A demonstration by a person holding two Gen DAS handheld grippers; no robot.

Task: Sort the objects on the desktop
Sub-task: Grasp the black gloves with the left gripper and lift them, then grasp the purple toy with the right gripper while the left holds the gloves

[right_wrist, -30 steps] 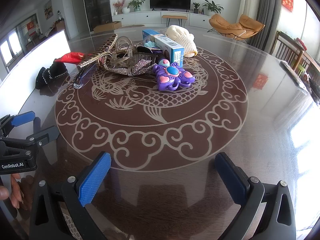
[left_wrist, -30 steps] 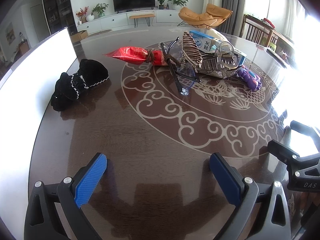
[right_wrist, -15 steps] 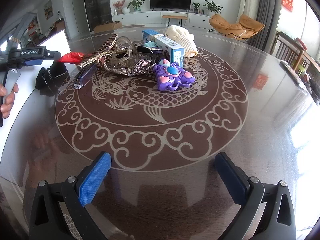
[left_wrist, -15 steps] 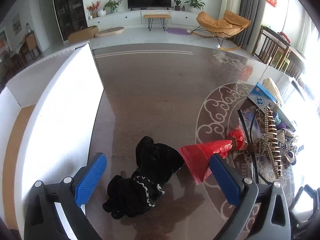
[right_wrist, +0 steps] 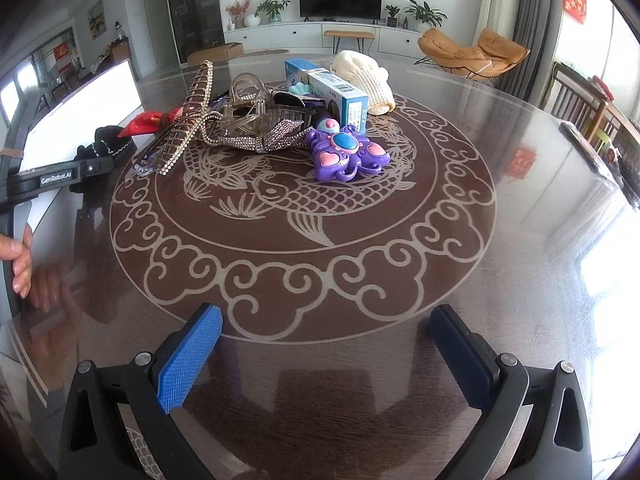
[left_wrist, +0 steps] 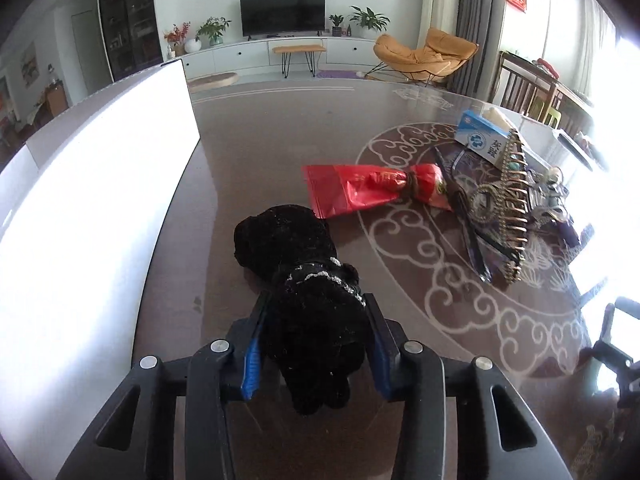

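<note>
left gripper — squeezes the fluffy black hair scrunchie | right gripper — wide open above the shiny brown table

left wrist: low, close, facing pile obliquely | right wrist: farther, frontal | shared: pile

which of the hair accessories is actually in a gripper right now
The black fuzzy scrunchie, pinched between the left gripper jaws. The rhinestone claw clips lie untouched in the pile.
</note>
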